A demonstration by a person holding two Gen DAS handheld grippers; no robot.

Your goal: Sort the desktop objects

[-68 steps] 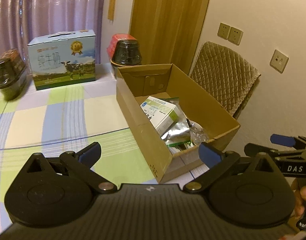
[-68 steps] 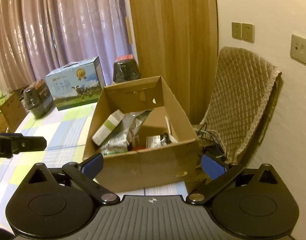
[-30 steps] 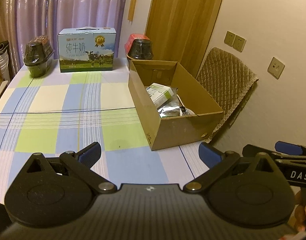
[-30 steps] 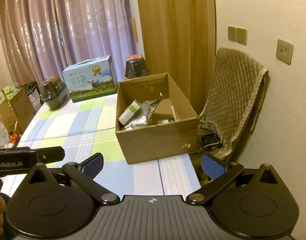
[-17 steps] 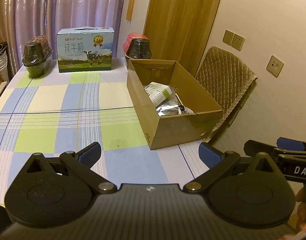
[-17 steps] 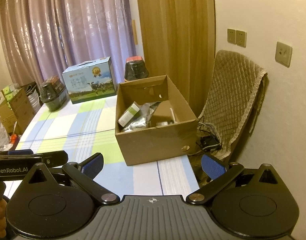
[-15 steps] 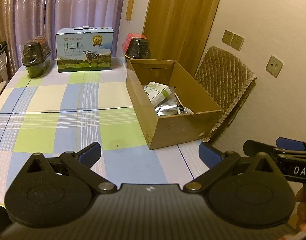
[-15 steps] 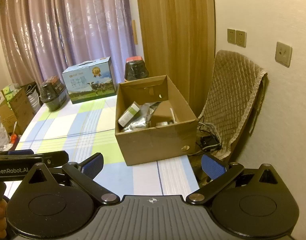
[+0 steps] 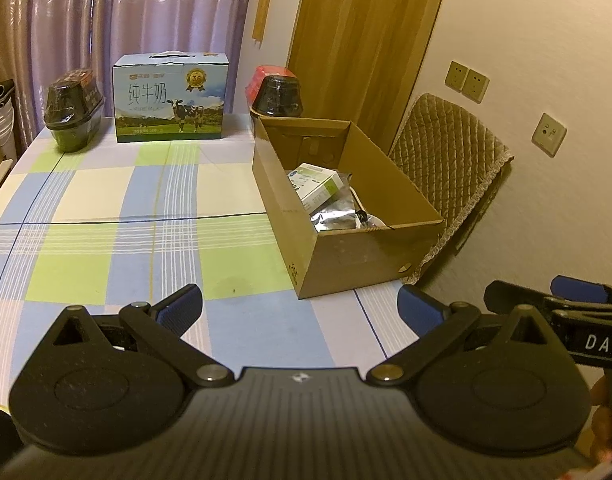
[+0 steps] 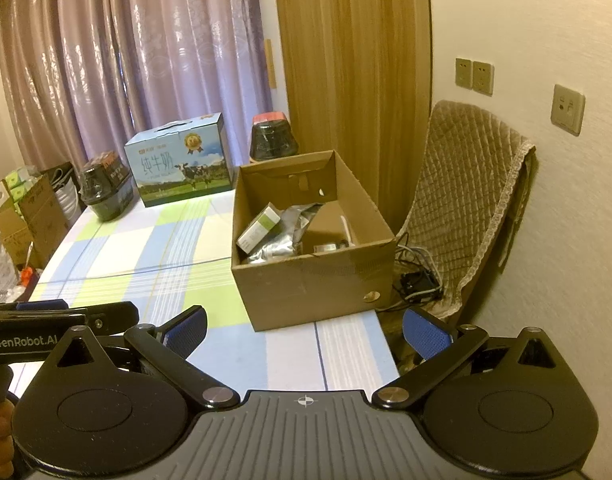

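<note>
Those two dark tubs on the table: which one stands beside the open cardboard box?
The red-topped tub, just behind the cardboard box. The other tub sits far off, beyond the milk carton.

The left gripper (image 9: 300, 306) and right gripper (image 10: 305, 328) are held level side by side, jaws spread wide and empty; a hand (image 10: 0, 436), probably the left, grips a handle.

- The table (image 9: 106, 208), in a checked cloth, is carrying the cardboard box (image 9: 358, 256) at its right edge.
- A milk carton (image 9: 169, 98) is standing far behind the box, between two dark tubs (image 9: 74, 110) (image 9: 278, 96).
</note>
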